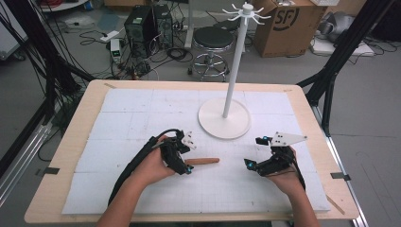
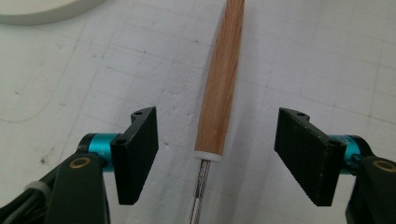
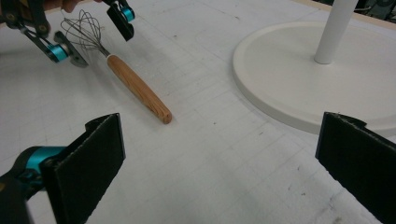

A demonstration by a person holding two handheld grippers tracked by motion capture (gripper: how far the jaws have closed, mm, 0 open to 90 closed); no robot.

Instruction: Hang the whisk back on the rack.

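The whisk (image 3: 122, 74) is lying flat on the white mat (image 1: 142, 113), its wooden handle pointing toward the right gripper (image 1: 259, 164). The left gripper (image 2: 215, 156) is hovering over it, jaws spread wide astride the handle's ferrule, seemingly not touching. The right gripper is also gaping, empty, near the hook stand's base (image 3: 280, 74).

A mat (image 1: 142, 113) covers most of the table (image 1: 71, 137), and a stand (image 1: 224, 124) sits on the mat toward the far side, right of centre. A whisk (image 1: 202, 161) lies flat on the mat nearer the person, between the left gripper (image 1: 184, 165) over its wire end and the right gripper (image 1: 253, 163) well off to the right.
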